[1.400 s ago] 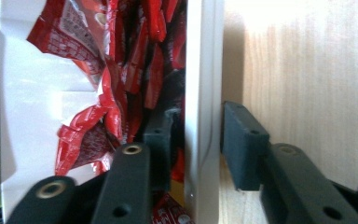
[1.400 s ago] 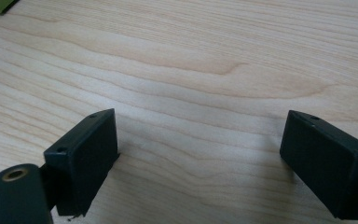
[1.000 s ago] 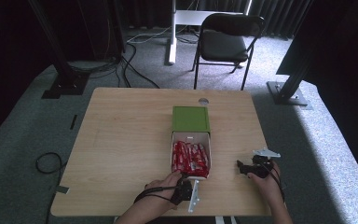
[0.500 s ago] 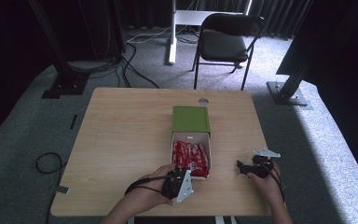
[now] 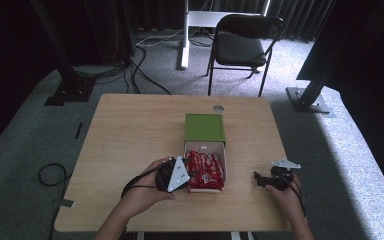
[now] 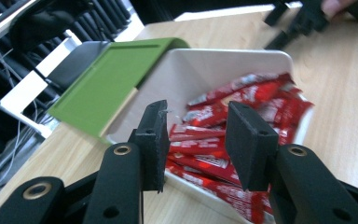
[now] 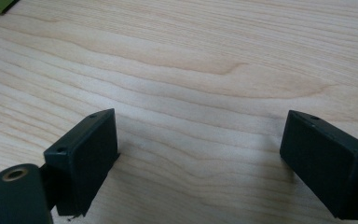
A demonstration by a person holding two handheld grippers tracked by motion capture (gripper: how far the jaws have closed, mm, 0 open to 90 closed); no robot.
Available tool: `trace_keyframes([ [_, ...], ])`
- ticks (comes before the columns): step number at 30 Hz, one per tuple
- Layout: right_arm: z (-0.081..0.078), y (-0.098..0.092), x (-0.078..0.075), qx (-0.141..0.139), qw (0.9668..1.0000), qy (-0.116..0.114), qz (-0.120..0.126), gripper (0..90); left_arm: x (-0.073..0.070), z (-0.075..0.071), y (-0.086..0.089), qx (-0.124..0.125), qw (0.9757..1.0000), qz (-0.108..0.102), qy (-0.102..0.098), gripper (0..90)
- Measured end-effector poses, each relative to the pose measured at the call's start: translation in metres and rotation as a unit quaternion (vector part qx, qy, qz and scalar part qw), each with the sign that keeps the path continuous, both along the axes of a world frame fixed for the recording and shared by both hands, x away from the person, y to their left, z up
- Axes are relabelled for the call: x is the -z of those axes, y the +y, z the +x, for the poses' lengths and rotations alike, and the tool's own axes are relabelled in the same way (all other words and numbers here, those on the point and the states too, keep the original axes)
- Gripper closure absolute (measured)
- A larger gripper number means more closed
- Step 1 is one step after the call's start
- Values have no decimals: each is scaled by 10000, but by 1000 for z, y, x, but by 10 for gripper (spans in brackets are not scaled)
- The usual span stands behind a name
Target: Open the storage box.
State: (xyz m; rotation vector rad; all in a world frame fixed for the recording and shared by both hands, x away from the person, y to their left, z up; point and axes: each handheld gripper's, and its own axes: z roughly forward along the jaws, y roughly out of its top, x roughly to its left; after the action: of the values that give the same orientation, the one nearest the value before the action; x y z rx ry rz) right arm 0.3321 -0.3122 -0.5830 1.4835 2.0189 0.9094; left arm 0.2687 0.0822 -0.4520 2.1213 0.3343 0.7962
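Observation:
A white box (image 5: 205,146) full of red snack packets (image 5: 207,171) sits mid-table, its green lid (image 5: 205,127) lying just behind it. My left gripper (image 5: 189,176) hovers at the box's left front corner, held in a hand, with its grey plate on top. In the left gripper view its jaws stand apart with nothing between them (image 6: 196,140), and beyond them are the red packets (image 6: 242,100), the white box (image 6: 223,63) and the green lid (image 6: 107,84). My right gripper (image 5: 259,179) rests on the table to the right of the box, open wide over bare wood (image 7: 200,158).
The wooden table (image 5: 130,130) has a small round grommet (image 5: 218,108) near its far edge. A black folding chair (image 5: 242,42) stands beyond the table, and cables lie on the grey carpet to the left. The other gripper (image 6: 298,18) is far off in the left gripper view.
My left gripper has lifted from the table's front edge and moved left and forward to the box's left front corner. The right gripper has stayed put.

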Motion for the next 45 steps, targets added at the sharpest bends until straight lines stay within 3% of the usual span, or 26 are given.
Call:
trace_keyframes([
  [2,0,0,0,0,10000,0,0,107,-1,4,5,-85,9996,-263,47,568],
  [6,0,0,0,-3,10000,-1,-3,106,-2,8,14,-267,9988,-408,45,566],
  [7,0,0,0,-2,10000,-1,-1,106,-1,11,20,-376,9978,-544,80,565],
  [16,0,0,0,-1,10000,0,-1,106,8,21,46,-783,9936,-772,277,562],
  [17,0,0,0,1,10000,1,1,107,11,24,53,-921,9914,-877,317,560],
  [23,0,0,0,-2,10000,2,-4,107,20,29,68,-1142,9876,-979,455,523],
  [24,0,0,0,0,10000,3,-2,106,24,31,73,-1187,9877,-871,524,494],
  [28,0,0,0,0,10000,1,-3,107,31,34,79,-1290,9856,-866,664,450],
  [29,0,0,0,0,10000,2,-2,106,36,35,84,-1323,9838,-890,818,416],
  [32,0,0,0,1,10000,3,-1,106,44,36,89,-1350,9814,-870,1047,366],
  [35,0,0,0,-1,10000,2,-5,106,52,38,94,-1418,9759,-994,1331,279],
  [37,0,0,0,-4,10000,1,-6,106,57,39,97,-1498,9734,-1012,1410,224],
  [38,0,0,0,0,10000,3,-2,106,57,39,97,-1498,9734,-1012,1410,199],
  [39,0,0,0,-2,10000,2,-4,106,64,40,101,-1563,9706,-986,1541,185],
  [42,0,0,0,2,10000,5,0,107,67,41,103,-1600,9695,-965,1586,162],
  [43,0,0,0,-6,10000,-1,-7,106,76,42,109,-1687,9661,-899,1736,154],
  [45,0,0,0,1,10000,4,-2,106,81,43,113,-1764,9640,-860,1793,153],
])
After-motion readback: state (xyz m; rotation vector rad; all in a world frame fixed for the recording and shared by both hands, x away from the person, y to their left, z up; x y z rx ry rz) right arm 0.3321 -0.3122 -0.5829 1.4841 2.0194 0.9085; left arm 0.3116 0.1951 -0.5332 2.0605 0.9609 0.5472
